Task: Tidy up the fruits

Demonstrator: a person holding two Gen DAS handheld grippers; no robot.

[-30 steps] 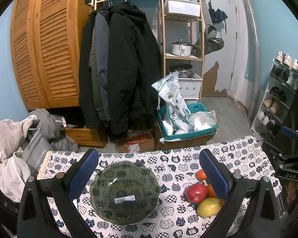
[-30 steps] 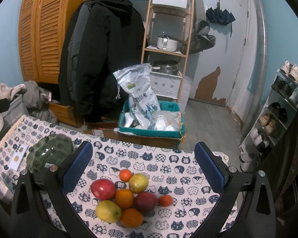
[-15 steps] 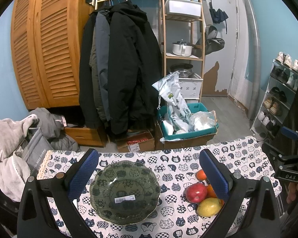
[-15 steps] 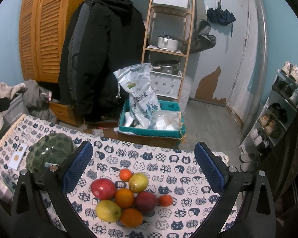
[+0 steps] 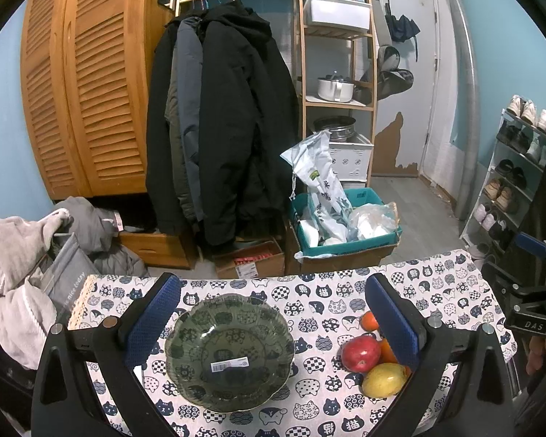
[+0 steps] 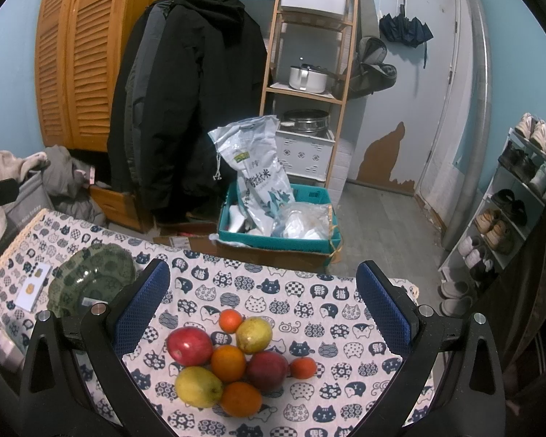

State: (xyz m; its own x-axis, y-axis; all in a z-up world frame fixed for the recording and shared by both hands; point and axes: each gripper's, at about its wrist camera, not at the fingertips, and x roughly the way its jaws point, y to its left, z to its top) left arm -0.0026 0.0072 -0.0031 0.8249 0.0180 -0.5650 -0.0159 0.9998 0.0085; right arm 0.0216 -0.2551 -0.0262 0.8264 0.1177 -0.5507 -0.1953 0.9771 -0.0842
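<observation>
Left wrist view: my left gripper (image 5: 271, 318) spreads wide over the green glass bowl (image 5: 229, 351). My right gripper (image 6: 264, 304) gapes empty above the fruit pile (image 6: 233, 360) on the cat-print tablecloth (image 6: 309, 298).

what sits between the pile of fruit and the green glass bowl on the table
Nothing visible: only bare cat-print tablecloth lies between the fruit pile and the green glass bowl. The white card lies beyond the bowl.

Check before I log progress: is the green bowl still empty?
Empty. The green bowl shows only its pattern and a barcode sticker inside; the fruit pile lies on the tablecloth beside it.
</observation>
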